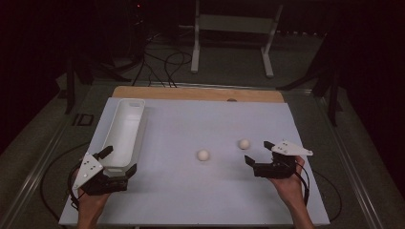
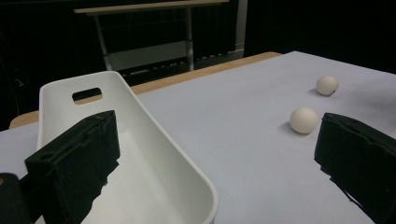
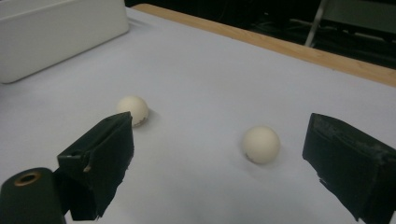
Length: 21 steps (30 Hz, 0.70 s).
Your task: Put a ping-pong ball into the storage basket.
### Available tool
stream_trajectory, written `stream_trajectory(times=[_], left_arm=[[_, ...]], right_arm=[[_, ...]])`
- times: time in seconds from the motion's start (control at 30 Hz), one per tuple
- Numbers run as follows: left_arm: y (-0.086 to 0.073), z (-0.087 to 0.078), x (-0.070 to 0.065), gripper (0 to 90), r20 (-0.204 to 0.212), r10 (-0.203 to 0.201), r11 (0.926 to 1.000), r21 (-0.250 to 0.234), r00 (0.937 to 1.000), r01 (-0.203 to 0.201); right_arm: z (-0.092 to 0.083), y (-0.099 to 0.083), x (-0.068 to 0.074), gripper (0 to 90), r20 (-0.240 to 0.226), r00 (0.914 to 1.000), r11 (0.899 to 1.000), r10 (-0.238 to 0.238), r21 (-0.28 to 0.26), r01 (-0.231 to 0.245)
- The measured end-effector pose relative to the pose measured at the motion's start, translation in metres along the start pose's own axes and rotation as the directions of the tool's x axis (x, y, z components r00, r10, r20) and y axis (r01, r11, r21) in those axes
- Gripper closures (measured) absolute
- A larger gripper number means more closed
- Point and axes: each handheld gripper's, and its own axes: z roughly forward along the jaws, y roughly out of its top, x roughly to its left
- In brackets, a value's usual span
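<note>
Two small cream balls lie ahead of the right gripper's open jaws; centre the nearer one before closing. Left gripper's jaws gape, straddling the white plastic tray's wall.

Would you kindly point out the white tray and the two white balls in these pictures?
white tray [image 1: 125,109], high view, on its far rim.
ball nearer the right gripper [image 1: 244,143], high view, on its middle.
ball nearer the table's middle [image 1: 203,155], high view, on its middle.
</note>
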Motion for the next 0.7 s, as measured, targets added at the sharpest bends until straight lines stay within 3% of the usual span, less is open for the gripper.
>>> stream_trajectory(times=[0.27, 0.7], left_arm=[[0.0, -0.001, 0.0, 0.7, -0.004, -0.001, 1.0, -0.001, 1.0, 0.001], [-0.002, 0.0, 0.001, 0.7, -0.005, 0.0, 1.0, 0.005, 1.0, 0.0]], right_arm=[[0.006, 0.005, -0.004, 8.5, 0.024, 0.9997, 0.999, 0.011, 0.043, -0.012], [0.014, 0.015, -0.007, 8.5, 0.025, 0.9996, 0.995, 0.012, 0.096, -0.014]])
